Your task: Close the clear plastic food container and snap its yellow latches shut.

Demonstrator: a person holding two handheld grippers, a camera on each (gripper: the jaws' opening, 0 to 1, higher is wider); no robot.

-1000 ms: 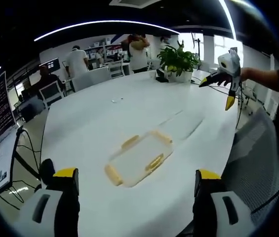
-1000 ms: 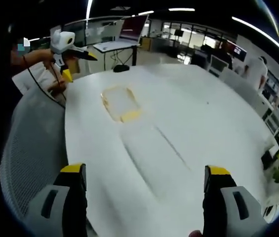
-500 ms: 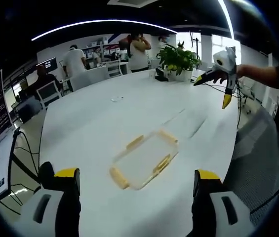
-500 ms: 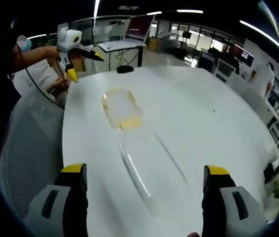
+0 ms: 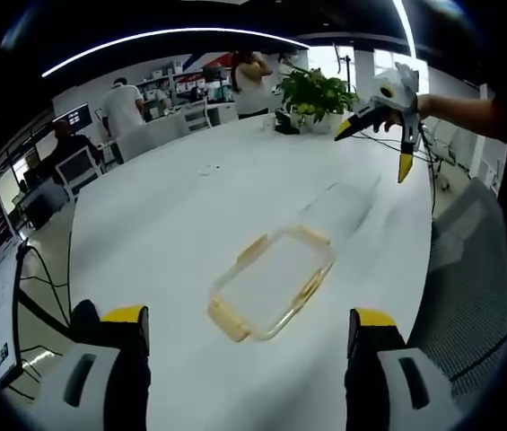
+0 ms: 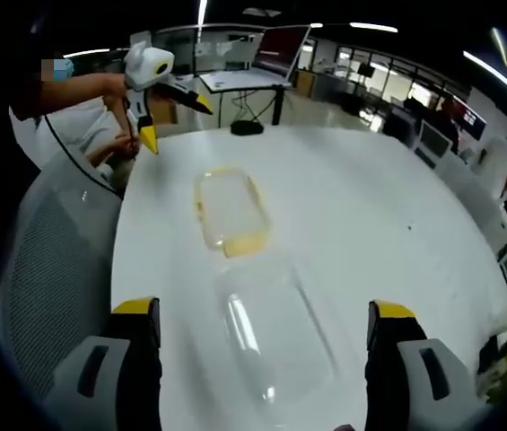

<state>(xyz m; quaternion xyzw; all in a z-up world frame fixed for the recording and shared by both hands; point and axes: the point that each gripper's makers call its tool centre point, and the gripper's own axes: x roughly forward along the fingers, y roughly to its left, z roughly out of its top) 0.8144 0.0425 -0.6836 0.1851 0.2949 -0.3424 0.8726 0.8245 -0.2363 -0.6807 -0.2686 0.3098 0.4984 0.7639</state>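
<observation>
One lid (image 5: 272, 283) w/ yellow latches lies flat on the white bench (image 5: 163, 224), roughly mid-bench in the left gripper view; three latches are clear there, one at the near end (image 5: 229, 321), one on the right long side (image 5: 311, 285), one on the left long side (image 5: 253, 250), and yellow also shows at the far end. Same lid in the right gripper view (image 6: 230, 209), w/ a yellow latch on its near end. One clear container body (image 6: 275, 337) sits apart from the lid, just beyond it in the left gripper view (image 5: 347, 202), where it's faint and hard to make out; in the right gripper view it lies close ahead between that claw's two jaws, not touching them. So container is uncovered, lid and body separate on the bench. Left claw (image 5: 244, 325) is held above the near bench edge, two yellow-tipped jaws spread wide, nothing between them; it also appears in the right gripper view (image 6: 174, 115), top left, in a person's hand. Right claw (image 6: 262, 316) likewise spread wide and empty, seen too in the left gripper view (image 5: 374, 144) at upper right. One potted plant (image 5: 316, 92) stands at the far end of the bench. Approx. three people stand or sit in the office behind.
</observation>
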